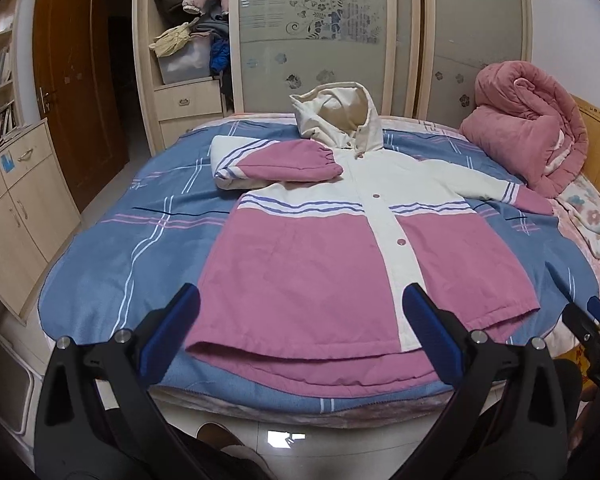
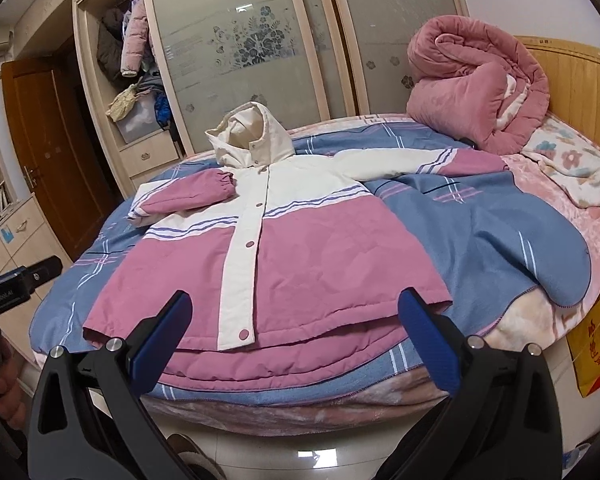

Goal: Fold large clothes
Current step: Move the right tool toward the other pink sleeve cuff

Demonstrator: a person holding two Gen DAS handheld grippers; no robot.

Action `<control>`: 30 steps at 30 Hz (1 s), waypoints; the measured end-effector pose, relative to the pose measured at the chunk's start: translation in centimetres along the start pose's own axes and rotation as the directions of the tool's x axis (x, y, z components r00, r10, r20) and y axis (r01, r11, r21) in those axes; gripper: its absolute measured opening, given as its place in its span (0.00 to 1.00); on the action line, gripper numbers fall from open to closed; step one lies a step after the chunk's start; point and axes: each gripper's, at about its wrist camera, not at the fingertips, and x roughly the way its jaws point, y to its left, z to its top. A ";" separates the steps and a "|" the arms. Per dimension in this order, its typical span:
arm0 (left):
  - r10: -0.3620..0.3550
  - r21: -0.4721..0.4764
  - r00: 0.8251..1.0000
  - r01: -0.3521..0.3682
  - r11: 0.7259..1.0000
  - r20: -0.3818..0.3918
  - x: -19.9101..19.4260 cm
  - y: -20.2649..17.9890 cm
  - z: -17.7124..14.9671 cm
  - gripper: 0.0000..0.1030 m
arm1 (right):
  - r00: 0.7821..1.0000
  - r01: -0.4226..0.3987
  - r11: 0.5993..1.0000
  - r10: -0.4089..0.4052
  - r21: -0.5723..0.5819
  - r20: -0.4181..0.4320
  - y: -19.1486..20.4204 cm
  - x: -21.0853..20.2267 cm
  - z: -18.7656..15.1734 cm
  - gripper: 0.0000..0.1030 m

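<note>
Grippers: left gripper (image 1: 300, 330) and right gripper (image 2: 294, 330) both spread wide, empty, poised over the hem.
Jacket (image 1: 332, 248): flat on bed (image 1: 112, 240), snapped.
Left sleeve (image 1: 284, 164): folded across the chest.
Right sleeve (image 2: 420, 162): outstretched, probably next.

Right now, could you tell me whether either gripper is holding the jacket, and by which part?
Nothing is held. The left gripper and right gripper are both open, near the hem of the jacket, with no fabric between the fingers.
</note>
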 end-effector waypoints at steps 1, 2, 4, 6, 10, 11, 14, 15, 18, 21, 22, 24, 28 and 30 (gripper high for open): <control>-0.002 0.000 1.000 0.002 1.000 0.000 -0.1 -0.1 0.0 0.98 | 1.000 0.000 1.000 0.000 0.002 0.004 -0.1 -0.2 0.0 0.99; -0.001 0.000 1.000 0.001 1.000 0.001 -0.4 -0.1 -0.1 0.98 | 1.000 -0.001 1.000 0.001 0.003 0.005 -0.2 -0.3 0.0 0.99; -0.001 0.001 1.000 0.001 1.000 0.005 -0.6 -0.3 -0.1 0.98 | 1.000 -0.001 1.000 0.001 0.007 0.008 -0.4 -0.6 0.0 0.99; -0.002 0.001 1.000 0.002 1.000 0.008 -0.9 -0.4 -0.1 0.98 | 1.000 -0.003 1.000 0.003 0.004 0.005 -0.4 -0.7 0.0 0.99; -0.003 0.010 1.000 0.003 1.000 0.013 -1.0 -0.6 0.0 0.98 | 1.000 0.001 1.000 -0.001 0.000 -0.002 -0.6 -0.9 0.0 0.99; -0.007 0.011 1.000 0.007 1.000 0.013 -0.9 -0.6 0.0 0.98 | 1.000 0.003 1.000 -0.003 -0.002 -0.004 -0.5 -0.9 -0.1 0.99; -0.009 0.013 1.000 0.009 1.000 0.016 -1.0 -0.7 0.1 0.98 | 1.000 0.009 1.000 -0.009 -0.006 -0.002 -0.4 -1.0 -0.1 0.99; -0.010 0.014 1.000 0.010 1.000 0.016 -0.9 -0.7 0.2 0.98 | 1.000 0.011 1.000 -0.011 -0.004 0.000 -0.4 -1.1 -0.1 0.99; -0.010 0.010 1.000 0.010 1.000 0.015 -0.7 -0.7 0.3 0.98 | 1.000 0.017 1.000 -0.017 -0.002 -0.001 -0.3 -0.9 0.0 0.99; -0.015 0.006 1.000 0.015 1.000 0.020 -0.5 -0.4 0.7 0.98 | 1.000 0.021 1.000 -0.021 0.001 -0.001 -0.2 -0.7 0.1 0.99; -0.015 0.005 1.000 0.015 1.000 0.022 -0.5 -0.4 0.8 0.98 | 1.000 0.022 1.000 -0.022 0.000 -0.002 -0.2 -0.6 0.2 0.99; -0.023 0.004 0.999 0.023 1.000 0.028 -0.6 -0.3 1.0 0.98 | 1.000 0.027 1.000 -0.027 0.002 0.000 -0.1 -0.5 0.3 0.99; -0.029 0.012 0.999 0.028 1.000 0.042 -0.8 -0.3 1.7 0.98 | 1.000 0.029 0.999 -0.029 0.013 -0.001 0.2 0.0 0.7 0.99; -0.044 0.019 0.998 0.044 0.999 0.041 -0.7 -0.3 2.2 0.98 | 1.000 0.028 1.000 -0.028 0.006 -0.005 0.4 0.2 1.0 0.99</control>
